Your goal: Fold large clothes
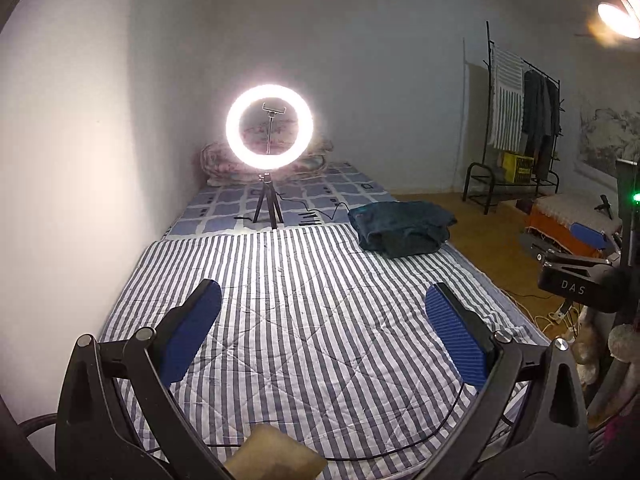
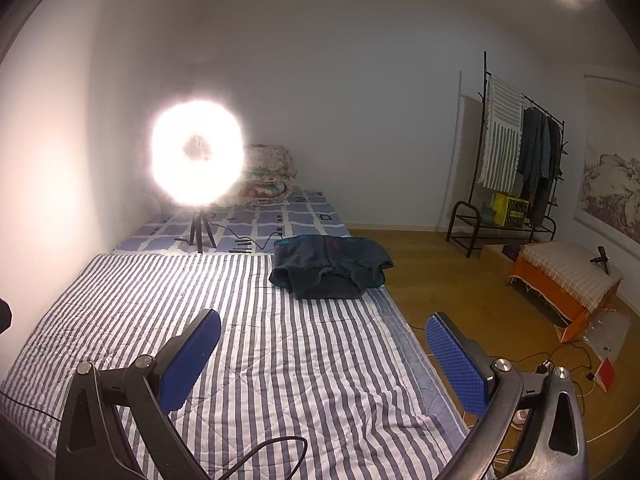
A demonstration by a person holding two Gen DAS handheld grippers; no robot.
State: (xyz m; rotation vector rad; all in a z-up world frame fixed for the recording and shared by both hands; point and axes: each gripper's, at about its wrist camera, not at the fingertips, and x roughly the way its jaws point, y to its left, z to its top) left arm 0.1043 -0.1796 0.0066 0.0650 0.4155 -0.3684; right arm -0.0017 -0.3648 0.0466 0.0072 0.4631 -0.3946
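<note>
Glaring ring light [image 1: 269, 127], dim room, fisheye-warped dark edges.

Before you: a bed [image 1: 304, 208] against the wall, its near part covered by a striped quilt [image 2: 240, 320]. On the quilt's far right corner lies a folded dark garment [image 2: 332, 266]. Beyond, a ring light [image 1: 270, 128] on a tripod and stacked floral bedding [image 2: 268, 180].

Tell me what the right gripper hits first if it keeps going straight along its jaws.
Probably the striped quilt: the right gripper, jaws open and empty, angles down over bare bedding. The dark folded garment lies farther ahead; depth is unclear, so it may land short of that.
</note>
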